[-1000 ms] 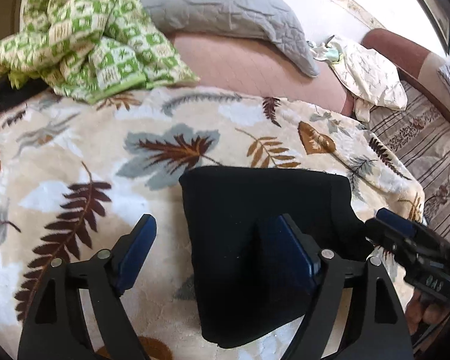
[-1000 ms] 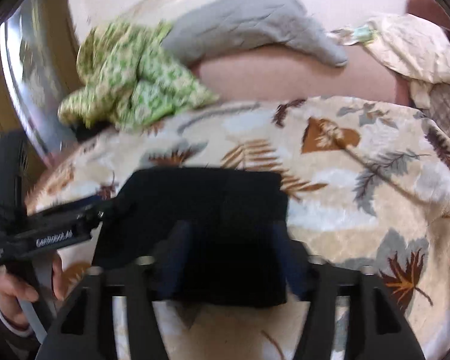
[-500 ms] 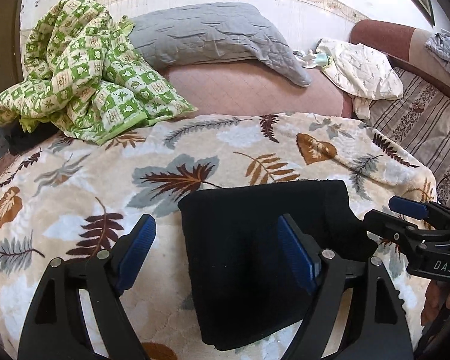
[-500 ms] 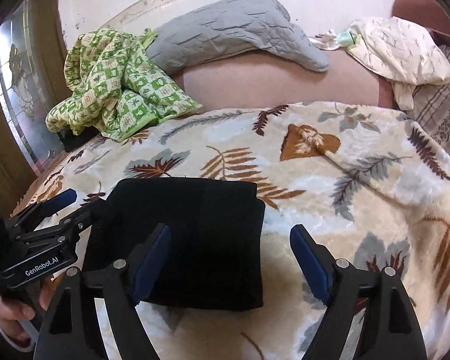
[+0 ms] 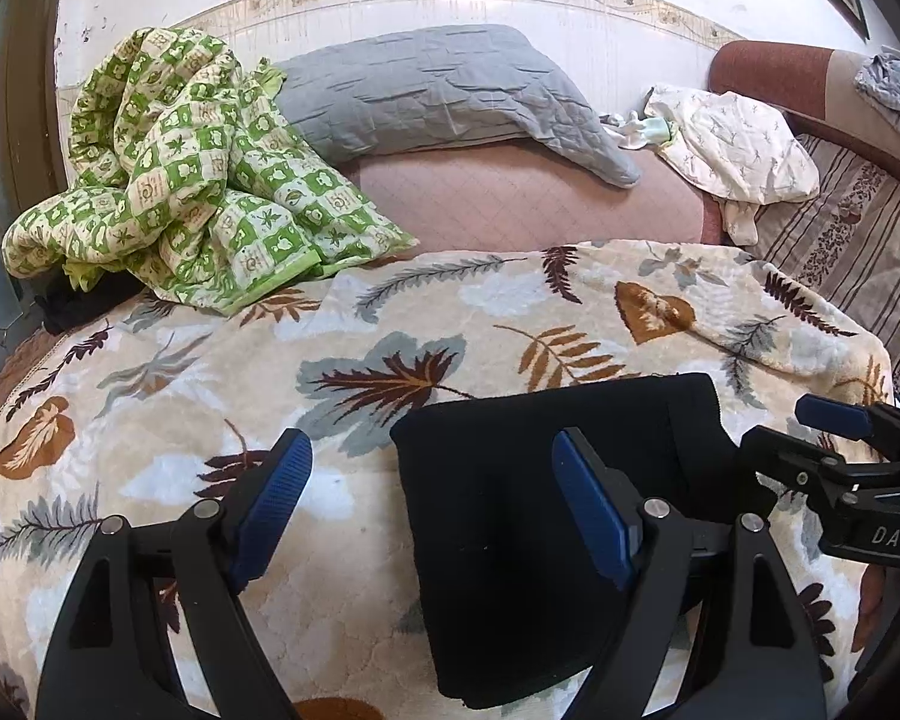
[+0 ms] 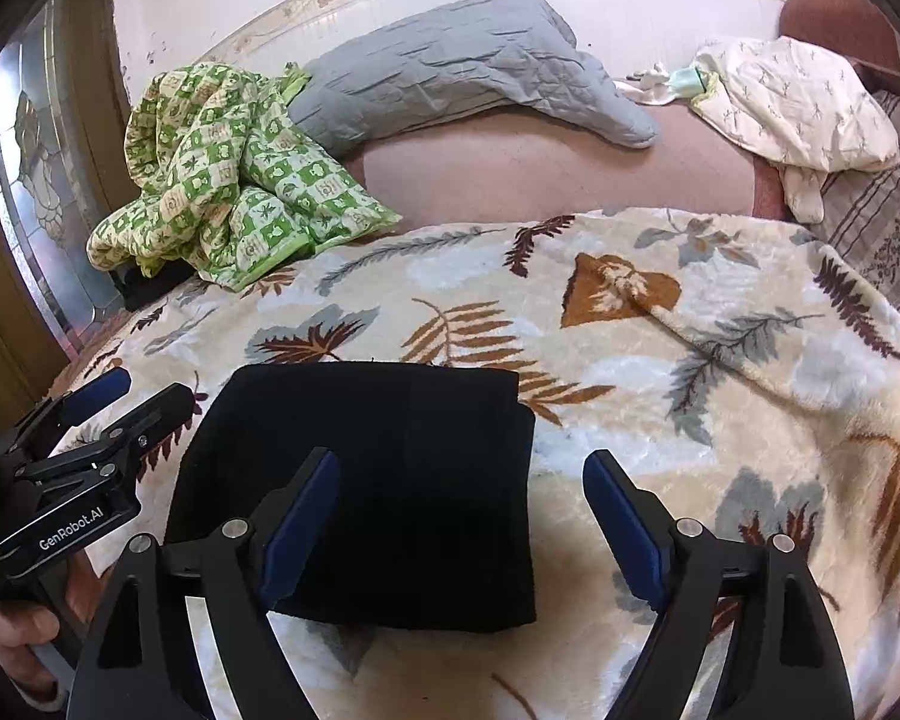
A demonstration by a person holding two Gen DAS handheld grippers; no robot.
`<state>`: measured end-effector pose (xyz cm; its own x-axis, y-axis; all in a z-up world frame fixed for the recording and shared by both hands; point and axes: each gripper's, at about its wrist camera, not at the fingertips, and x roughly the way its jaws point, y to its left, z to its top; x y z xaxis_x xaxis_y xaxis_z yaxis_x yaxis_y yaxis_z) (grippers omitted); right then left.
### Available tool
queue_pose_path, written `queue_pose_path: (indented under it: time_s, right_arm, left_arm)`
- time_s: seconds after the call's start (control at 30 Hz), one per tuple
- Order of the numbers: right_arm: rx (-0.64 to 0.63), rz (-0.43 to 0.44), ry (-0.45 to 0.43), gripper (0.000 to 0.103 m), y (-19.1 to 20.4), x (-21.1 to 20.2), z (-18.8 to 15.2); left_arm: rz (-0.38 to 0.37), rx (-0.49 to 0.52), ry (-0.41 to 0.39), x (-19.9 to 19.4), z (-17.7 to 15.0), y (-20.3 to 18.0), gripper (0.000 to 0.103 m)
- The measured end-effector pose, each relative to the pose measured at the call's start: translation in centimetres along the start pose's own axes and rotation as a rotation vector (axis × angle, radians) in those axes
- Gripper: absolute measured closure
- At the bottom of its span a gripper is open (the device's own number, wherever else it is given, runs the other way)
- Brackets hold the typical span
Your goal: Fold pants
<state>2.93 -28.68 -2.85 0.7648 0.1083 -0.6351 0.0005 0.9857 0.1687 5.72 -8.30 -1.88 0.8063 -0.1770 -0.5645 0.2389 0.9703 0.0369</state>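
The black pants [image 5: 510, 516] lie folded into a flat rectangle on the leaf-patterned blanket [image 5: 390, 324]; they also show in the right wrist view [image 6: 390, 462]. My left gripper [image 5: 432, 504] is open and empty, above the folded pants' left edge. My right gripper [image 6: 462, 516] is open and empty, above their right edge. Each gripper shows in the other's view, the right one [image 5: 822, 438] at the right and the left one [image 6: 120, 408] at the left. Neither touches the pants.
A crumpled green checked quilt [image 5: 192, 204] lies at the blanket's far left. A grey pillow [image 5: 438, 90] and a white patterned cloth [image 5: 732, 144] rest on the pink sofa seat [image 5: 510, 204] behind. A striped cover [image 5: 846, 240] lies to the right.
Both grippers have lifted and drawn back from the folded pants. The right gripper's jaws have opened wider. The pants stay flat on the blanket.
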Motion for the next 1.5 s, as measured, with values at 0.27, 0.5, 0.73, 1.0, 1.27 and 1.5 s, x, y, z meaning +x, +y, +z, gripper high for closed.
queue_pose_path:
  time_s: [0.27,0.5,0.73,1.0,1.27,1.5]
  right_arm:
    - [0.035,-0.006,0.014,0.018,-0.7,0.1,-0.3]
    - [0.083,0.007,0.020,0.018,-1.4,0.0,-0.5]
    - [0.067,-0.001,0.031,0.018,-1.1,0.3,-0.5]
    - [0.059,-0.013,0.041,0.018,-0.8,0.4,-0.5]
    - [0.048,-0.035,0.056,0.018,-1.0,0.6,-0.7]
    - [0.022,-0.041,0.062,0.018,-0.8,0.1,-1.1]
  left_arm:
    - [0.014,-0.001,-0.012,-0.1,0.1,0.2,0.020]
    - [0.026,-0.007,-0.019,-0.2,0.0,0.5,0.020]
    - [0.045,0.025,-0.022,0.0,-0.1,-0.1,0.020]
    - [0.042,0.063,0.006,0.5,-0.4,-0.9,0.020]
    - [0.014,0.048,0.036,0.8,-0.6,-1.0,0.020]
    - [-0.044,-0.011,0.122,2.0,-0.9,-0.6,0.020]
